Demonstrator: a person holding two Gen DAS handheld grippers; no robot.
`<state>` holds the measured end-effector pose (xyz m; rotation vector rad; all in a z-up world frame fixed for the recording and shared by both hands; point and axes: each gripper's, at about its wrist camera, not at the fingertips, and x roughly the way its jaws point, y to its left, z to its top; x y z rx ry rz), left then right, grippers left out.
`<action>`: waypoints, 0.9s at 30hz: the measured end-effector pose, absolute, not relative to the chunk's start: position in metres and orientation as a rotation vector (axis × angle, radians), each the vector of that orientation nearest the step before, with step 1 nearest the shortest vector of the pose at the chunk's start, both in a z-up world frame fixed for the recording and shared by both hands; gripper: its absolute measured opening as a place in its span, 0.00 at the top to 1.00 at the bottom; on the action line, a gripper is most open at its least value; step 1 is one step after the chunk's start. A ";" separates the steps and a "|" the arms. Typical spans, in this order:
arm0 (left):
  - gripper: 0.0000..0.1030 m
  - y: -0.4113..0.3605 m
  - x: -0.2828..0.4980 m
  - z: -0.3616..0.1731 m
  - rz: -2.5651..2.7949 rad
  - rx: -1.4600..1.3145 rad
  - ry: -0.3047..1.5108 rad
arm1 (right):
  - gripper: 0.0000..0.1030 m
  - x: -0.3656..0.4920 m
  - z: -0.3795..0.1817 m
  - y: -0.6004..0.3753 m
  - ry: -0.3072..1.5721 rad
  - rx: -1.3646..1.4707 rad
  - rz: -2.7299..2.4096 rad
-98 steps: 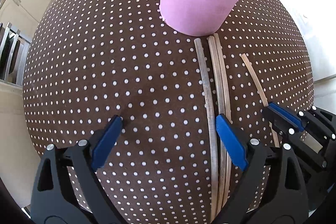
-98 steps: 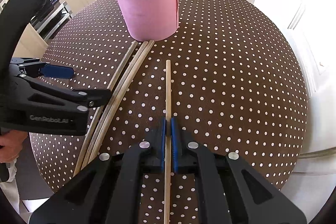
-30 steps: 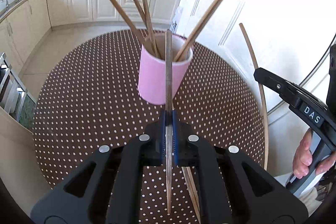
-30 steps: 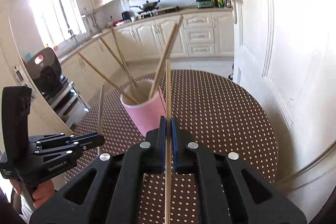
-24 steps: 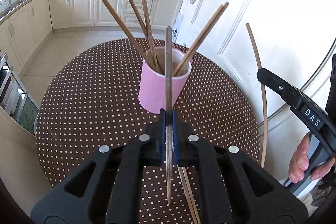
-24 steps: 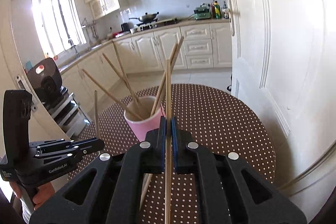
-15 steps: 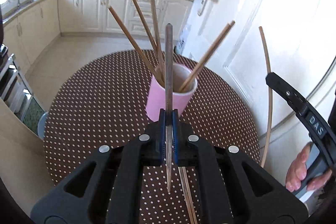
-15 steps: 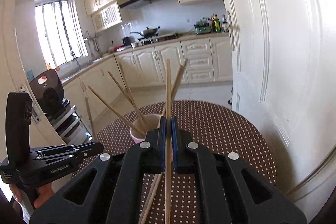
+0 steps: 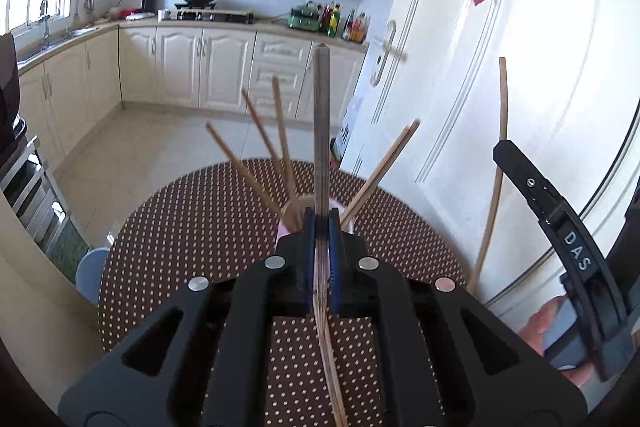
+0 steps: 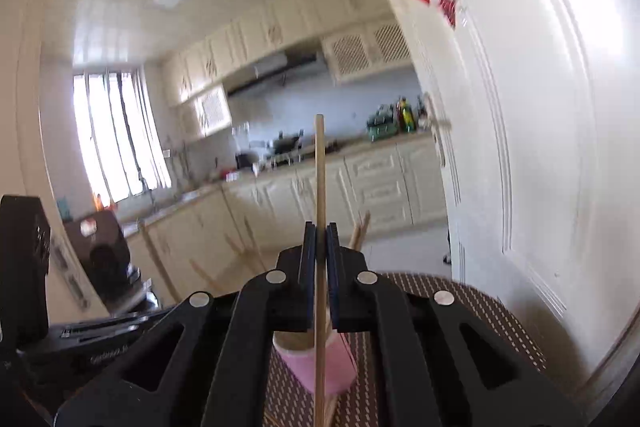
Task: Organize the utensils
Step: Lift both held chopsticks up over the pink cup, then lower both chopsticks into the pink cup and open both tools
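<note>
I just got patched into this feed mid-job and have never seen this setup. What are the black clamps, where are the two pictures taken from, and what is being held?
There is no robot arm. A person holds a black hand-held gripper in each hand, and a fisheye camera on each looks forward along its jaws.

The left wrist view shows the left gripper, its blue-padded jaws shut on a dark wooden chopstick pointing upward. At the right edge of that view you see the right gripper's body, a hand on its handle, and its pale wooden chopstick.

The right wrist view, which is blurred, shows the right gripper shut on that pale chopstick.

Below sits a round table with a brown white-dotted cloth. On it stands a pink cylindrical cup holding several chopsticks; at least one more lies on the cloth.
</note>
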<state>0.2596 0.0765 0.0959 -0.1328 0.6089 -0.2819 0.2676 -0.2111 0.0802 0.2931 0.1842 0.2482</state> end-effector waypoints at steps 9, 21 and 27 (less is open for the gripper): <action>0.94 0.070 0.270 0.110 -0.285 -0.144 0.567 | 0.96 0.270 0.080 -0.221 0.000 0.407 0.149; 0.94 0.071 0.308 0.125 -0.259 -0.196 0.507 | 0.96 0.305 0.073 -0.220 -0.049 0.531 0.079; 0.94 0.074 0.324 0.120 -0.243 -0.215 0.484 | 0.96 0.319 0.063 -0.214 -0.033 0.539 0.081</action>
